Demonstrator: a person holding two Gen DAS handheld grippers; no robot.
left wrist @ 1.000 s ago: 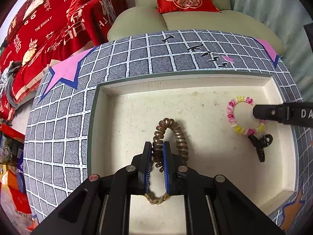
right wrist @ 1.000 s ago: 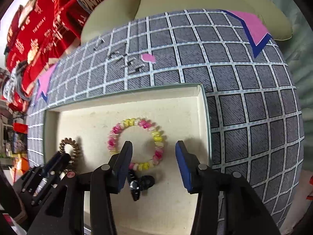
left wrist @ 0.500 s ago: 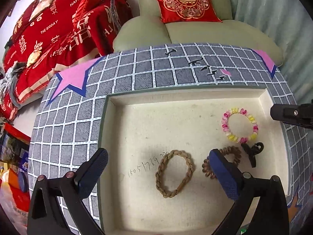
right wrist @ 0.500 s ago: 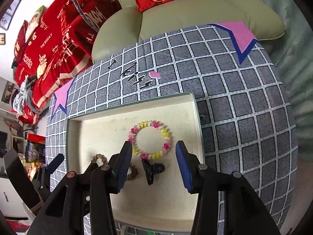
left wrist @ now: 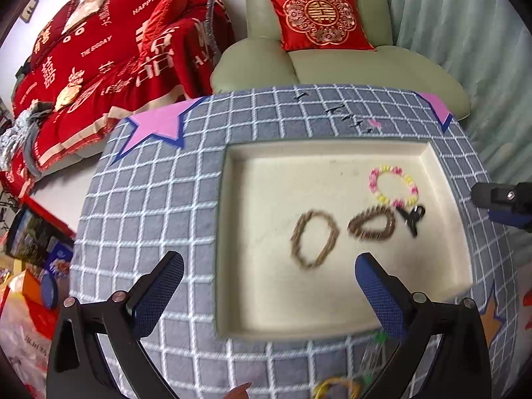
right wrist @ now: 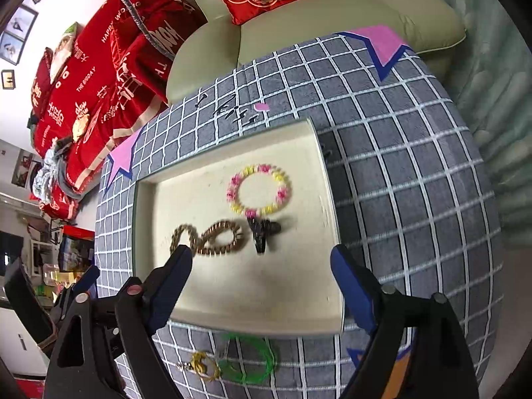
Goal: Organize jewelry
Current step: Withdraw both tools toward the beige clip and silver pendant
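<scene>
Grid-pattern cloth (left wrist: 159, 206) under tray (left wrist: 332, 327); armchair (left wrist: 332, 66) behind.

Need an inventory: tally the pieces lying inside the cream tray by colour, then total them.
Brown: 2, braided loop and coil hair tie
Pink and yellow: 1, beaded bracelet
Black: 1, hair clip
Total: 4, all within the tray

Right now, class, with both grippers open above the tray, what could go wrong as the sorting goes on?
1. The coil hair tie touches the braided bracelet and lies close to the black clip; a grab may snag two.
2. The green ring and yellow ring lie off the tray near the cloth's edge and may be knocked off.
</scene>
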